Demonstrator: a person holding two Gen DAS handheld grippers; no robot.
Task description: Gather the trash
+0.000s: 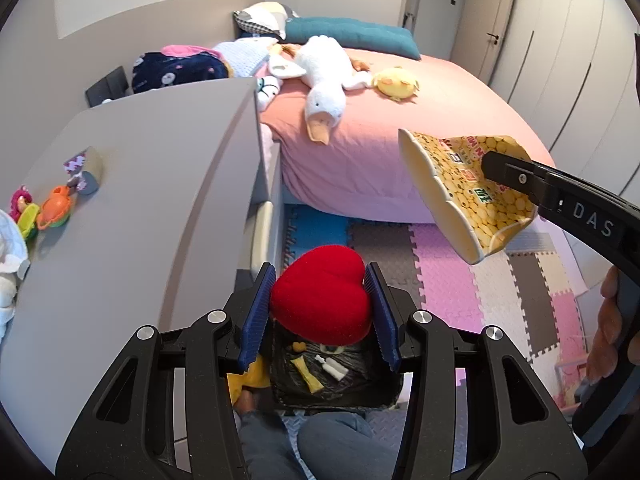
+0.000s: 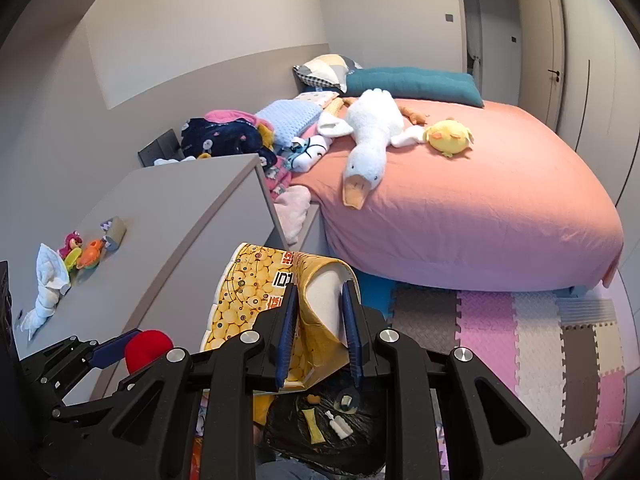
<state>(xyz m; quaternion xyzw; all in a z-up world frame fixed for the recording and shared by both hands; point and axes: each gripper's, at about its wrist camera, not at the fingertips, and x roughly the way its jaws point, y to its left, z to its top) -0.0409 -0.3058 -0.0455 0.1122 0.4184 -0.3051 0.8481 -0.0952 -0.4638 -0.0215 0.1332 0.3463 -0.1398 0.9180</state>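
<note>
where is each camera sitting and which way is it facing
Left wrist: sits on the left gripper, looking down along its fingers at a red heart cushion held over a black bin bag; grey-trousered legs show below, a hand far right.
Right wrist: sits on the right gripper, looking down past a yellow snack bag it clamps; the left gripper shows lower left.
Shared: the bed, white goose plush, grey cabinet top, foam mats, bin bag.

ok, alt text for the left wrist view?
Left gripper clamps a red heart-shaped plush above a black-lined trash bin. At right, the right gripper holds a yellow snack box before a pink bed.
</note>
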